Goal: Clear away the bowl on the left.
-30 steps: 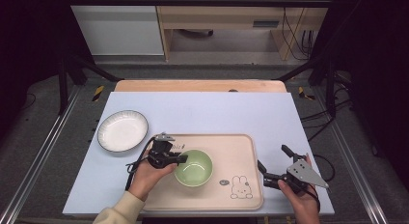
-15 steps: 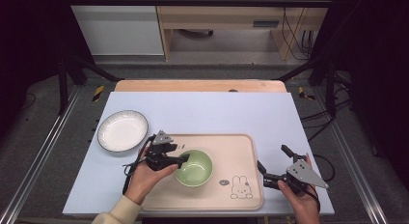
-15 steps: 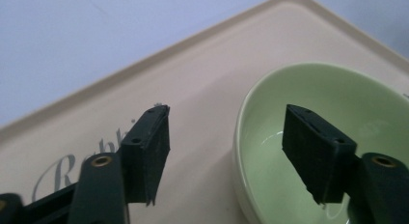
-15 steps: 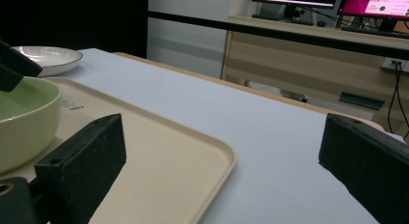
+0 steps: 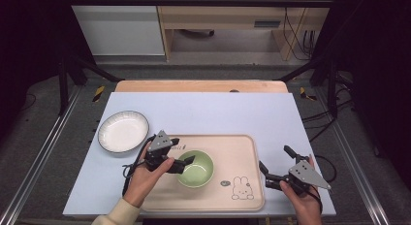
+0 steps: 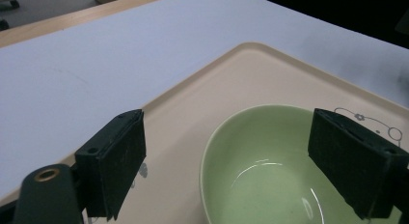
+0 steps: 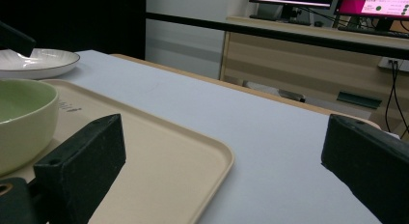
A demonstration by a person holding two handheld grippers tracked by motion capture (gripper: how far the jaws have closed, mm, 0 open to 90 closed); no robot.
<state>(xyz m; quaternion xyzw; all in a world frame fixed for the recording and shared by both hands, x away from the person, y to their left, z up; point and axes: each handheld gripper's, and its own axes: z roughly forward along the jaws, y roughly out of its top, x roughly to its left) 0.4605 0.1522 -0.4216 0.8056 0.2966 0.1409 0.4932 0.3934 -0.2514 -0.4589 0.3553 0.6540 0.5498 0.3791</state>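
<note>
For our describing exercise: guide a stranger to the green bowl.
Find the pale blue table top, then the beige tray near its front edge. The green bowl sits in the tray's left half; unlike the flat white plate off the tray, it is deep and green.

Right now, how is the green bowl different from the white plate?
The green bowl is deep with tall sides; the white plate is shallow and wide. The bowl sits on the beige tray; the plate lies off it, on the table. The open left gripper straddles the bowl's rim; nothing touches the plate. Both are round and empty.
</note>
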